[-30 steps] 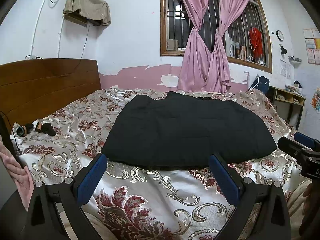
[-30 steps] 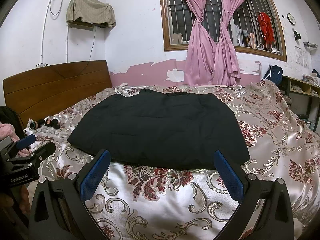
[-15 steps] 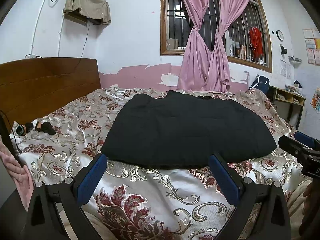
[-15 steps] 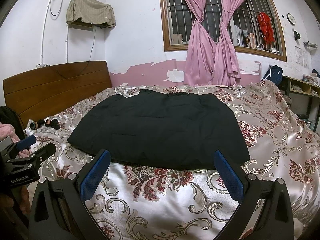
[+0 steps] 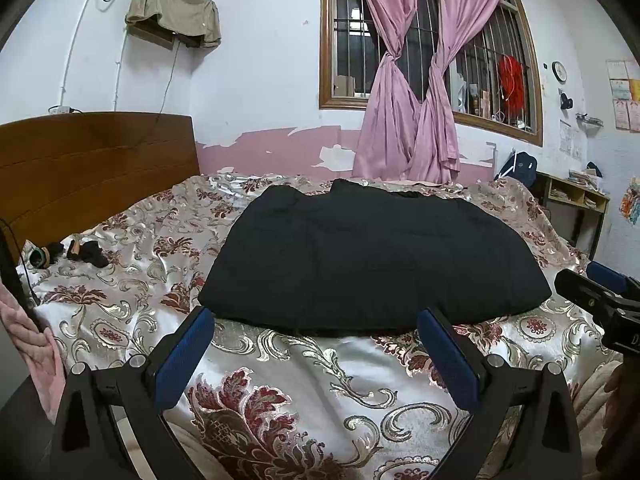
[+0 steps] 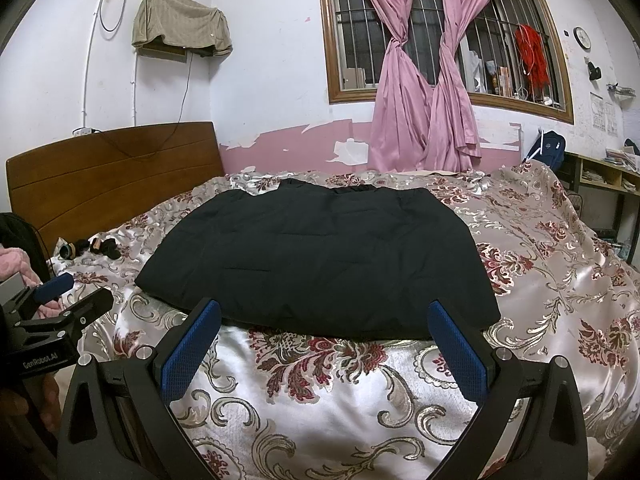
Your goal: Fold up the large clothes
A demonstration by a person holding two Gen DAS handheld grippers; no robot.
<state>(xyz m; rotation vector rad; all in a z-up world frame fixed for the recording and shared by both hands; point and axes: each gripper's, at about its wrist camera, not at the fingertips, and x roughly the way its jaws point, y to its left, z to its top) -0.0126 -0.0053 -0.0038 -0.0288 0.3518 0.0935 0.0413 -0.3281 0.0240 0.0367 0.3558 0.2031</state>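
Black, padded and quilted, the large garment (image 5: 372,256) lies flat in the middle of the bed with the satin floral bedspread (image 5: 304,364), its near hem running straight across just beyond both sets of jaws. Compared with the frames from a second and half a second ago, almost nothing has changed: the garment keeps the same outline and the same few shallow creases, and both grippers hold the same poised position short of the hem. That stillness suggests a pause between steps, most likely a fold just finished or the next one about to be set up.

On the left gripper (image 5: 316,356) the blue-padded jaws stand wide apart, holding nothing, over bare bedspread near the garment's near-left corner. On the right gripper (image 6: 326,348) the jaws are likewise spread wide and empty, facing the near edge toward the right corner (image 6: 480,320).

Judging by the tidy rectangular shape, the garment may already be folded at least once, though the layers cannot be told apart in this dark cloth. A sensible next move would be pinching the two near corners and carrying them toward the pink curtains (image 6: 424,92) side.
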